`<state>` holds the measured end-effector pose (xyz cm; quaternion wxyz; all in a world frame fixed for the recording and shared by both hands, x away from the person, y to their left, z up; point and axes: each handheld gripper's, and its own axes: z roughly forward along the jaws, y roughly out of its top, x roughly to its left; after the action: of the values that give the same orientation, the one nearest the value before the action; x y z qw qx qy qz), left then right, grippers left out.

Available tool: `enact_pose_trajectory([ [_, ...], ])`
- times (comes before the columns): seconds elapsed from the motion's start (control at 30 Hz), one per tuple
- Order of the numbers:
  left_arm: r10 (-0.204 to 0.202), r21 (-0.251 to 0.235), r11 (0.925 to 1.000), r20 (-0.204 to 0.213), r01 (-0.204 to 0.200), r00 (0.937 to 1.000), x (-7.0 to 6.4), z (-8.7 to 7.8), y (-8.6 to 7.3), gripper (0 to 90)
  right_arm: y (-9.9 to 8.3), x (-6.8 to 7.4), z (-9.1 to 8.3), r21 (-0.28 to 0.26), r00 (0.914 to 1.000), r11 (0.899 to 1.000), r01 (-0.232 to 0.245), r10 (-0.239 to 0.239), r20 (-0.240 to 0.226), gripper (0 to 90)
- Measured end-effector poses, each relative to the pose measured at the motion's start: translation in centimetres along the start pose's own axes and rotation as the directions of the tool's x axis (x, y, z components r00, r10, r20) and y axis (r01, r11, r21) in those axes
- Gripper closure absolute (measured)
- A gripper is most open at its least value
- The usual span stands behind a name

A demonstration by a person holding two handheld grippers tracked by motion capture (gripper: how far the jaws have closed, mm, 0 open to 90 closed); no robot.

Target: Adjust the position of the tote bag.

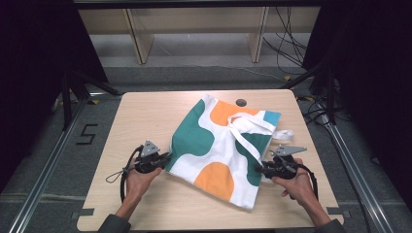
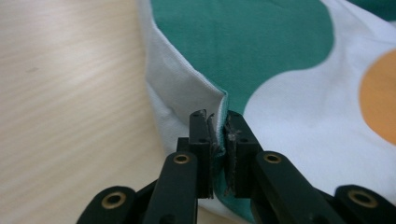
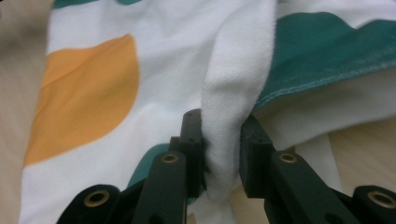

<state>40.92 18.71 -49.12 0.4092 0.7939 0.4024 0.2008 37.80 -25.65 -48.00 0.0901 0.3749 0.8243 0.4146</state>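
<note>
A white tote bag (image 1: 221,145) with green, orange and blue patches lies flat and slanted across the middle of the table. My left gripper (image 1: 165,159) is at the bag's left edge, shut on the raised hem of the bag (image 2: 201,88). My right gripper (image 1: 260,170) is at the bag's right edge, its jaws shut on a thick white handle strap (image 3: 238,88) where it meets the green patch. The other handle strap (image 1: 282,135) trails off the bag to the right.
The light wooden table (image 1: 141,116) has a round dark hole (image 1: 241,102) near its far edge. Bare wood lies left of the bag and along the front. Wooden shelving legs (image 1: 138,39) and cables stand on the floor beyond.
</note>
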Motion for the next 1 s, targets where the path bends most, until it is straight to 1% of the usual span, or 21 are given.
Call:
enact_pose_trajectory([
  [0.03, -0.006, 0.001, 1.0000, -0.007, 0.006, 1.0000, 0.4, 0.2, 0.2, 82.3, -0.1, 1.4, 0.2, 0.004, 0.9997, 1.000, 0.019, -0.019, -0.015, 74.9],
  [0.07, -0.011, 0.007, 0.9999, -0.013, 0.011, 0.9998, 0.9, 0.4, 0.4, 82.3, -0.1, 1.4, 0.2, 0.004, 0.9997, 1.000, 0.019, -0.019, -0.015, 74.9],
  [0.23, -0.032, 0.017, 0.9993, -0.043, 0.033, 0.9986, 3.1, 1.7, 1.2, 82.2, 0.1, 4.9, 1.2, 0.022, 0.9983, 1.000, 0.023, -0.022, -0.053, 73.9],
  [0.27, -0.045, 0.006, 0.9989, -0.050, 0.046, 0.9977, 3.6, 2.0, 1.3, 82.1, 0.3, 5.3, 1.4, 0.015, 0.9956, 0.997, 0.079, -0.078, -0.051, 73.3],
  [0.3, -0.032, 0.034, 0.9989, -0.055, 0.034, 0.9980, 4.2, 2.1, 1.6, 82.1, 0.4, 6.0, 1.7, 0.011, 0.9936, 0.996, 0.092, -0.091, -0.067, 72.8],
  [0.33, -0.057, 0.015, 0.9982, -0.061, 0.058, 0.9965, 4.6, 2.5, 1.8, 82.0, 0.5, 6.3, 2.0, 0.027, 0.9898, 0.990, 0.138, -0.136, -0.042, 72.1],
  [0.37, -0.075, 0.013, 0.9970, -0.063, 0.076, 0.9952, 5.0, 2.9, 2.1, 81.8, 0.6, 6.9, 2.4, 0.031, 0.9870, 0.987, 0.155, -0.153, -0.049, 71.4],
  [0.43, -0.083, 0.025, 0.9960, -0.072, 0.085, 0.9939, 6.0, 3.4, 2.7, 81.2, 0.8, 7.8, 3.0, 0.037, 0.9827, 0.984, 0.174, -0.172, -0.070, 69.8],
  [0.47, -0.110, 0.013, 0.9937, -0.070, 0.111, 0.9914, 6.2, 3.8, 2.9, 80.8, 0.8, 8.2, 3.2, 0.038, 0.9824, 0.985, 0.171, -0.167, -0.083, 68.4],
  [0.57, -0.118, 0.035, 0.9920, -0.081, 0.121, 0.9897, 6.7, 4.6, 3.5, 77.8, 1.0, 9.0, 3.5, 0.044, 0.9795, 0.985, 0.165, -0.158, -0.125, 63.1],
  [0.6, -0.125, 0.030, 0.9913, -0.085, 0.128, 0.9885, 6.6, 4.7, 3.6, 74.7, 1.0, 8.9, 3.4, 0.056, 0.9768, 0.981, 0.183, -0.175, -0.123, 60.7],
  [0.63, -0.114, 0.040, 0.9922, -0.101, 0.118, 0.9883, 6.5, 4.4, 3.7, 61.8, 1.1, 8.7, 2.9, 0.059, 0.9761, 0.983, 0.174, -0.165, -0.142, 54.0],
  [0.67, -0.091, 0.053, 0.9937, -0.128, 0.098, 0.9876, 6.3, 4.0, 3.7, 61.8, 1.1, 8.7, 2.9, 0.059, 0.9761, 0.983, 0.174, -0.165, -0.142, 54.0],
  [0.7, -0.085, 0.053, 0.9943, -0.139, 0.093, 0.9867, 6.0, 3.5, 3.6, 54.4, 1.1, 8.6, 2.5, 0.047, 0.9756, 0.986, 0.161, -0.152, -0.159, 49.8],
  [0.73, -0.108, 0.039, 0.9927, -0.132, 0.114, 0.9853, 5.8, 2.8, 3.4, 48.0, 1.2, 8.4, 1.8, 0.051, 0.9753, 0.988, 0.145, -0.134, -0.176, 46.8],
  [0.77, -0.150, 0.009, 0.9883, -0.124, 0.152, 0.9809, 5.5, 2.1, 3.0, 42.9, 1.2, 8.0, 1.3, 0.054, 0.9679, 0.985, 0.163, -0.149, -0.203, 43.5],
  [0.87, -0.182, 0.034, 0.9821, -0.092, 0.185, 0.9791, 4.7, -0.4, 1.5, 35.5, 1.1, 6.4, -0.7, 0.107, 0.9699, 0.978, 0.179, -0.157, -0.186, 36.2],
  [0.9, -0.204, 0.028, 0.9780, -0.077, 0.207, 0.9759, 4.2, -1.0, 1.0, 33.8, 0.9, 5.7, -1.2, 0.111, 0.9625, 0.972, 0.208, -0.183, -0.201, 37.5],
  [0.93, -0.218, 0.025, 0.9751, -0.063, 0.220, 0.9739, 3.7, -1.4, 0.5, 33.5, 0.8, 5.3, -1.9, 0.110, 0.9694, 0.976, 0.189, -0.168, -0.180, 39.3],
  [0.97, -0.210, 0.058, 0.9752, -0.067, 0.214, 0.9755, 3.1, -1.9, 0.2, 33.3, 0.7, 4.7, -2.6, 0.097, 0.9710, 0.977, 0.192, -0.174, -0.164, 38.7],
  [1.0, -0.204, 0.057, 0.9764, -0.078, 0.208, 0.9759, 2.4, -2.2, -0.1, 32.3, 0.7, 4.0, -3.1, 0.109, 0.9766, 0.978, 0.177, -0.161, -0.143, 38.1],
])
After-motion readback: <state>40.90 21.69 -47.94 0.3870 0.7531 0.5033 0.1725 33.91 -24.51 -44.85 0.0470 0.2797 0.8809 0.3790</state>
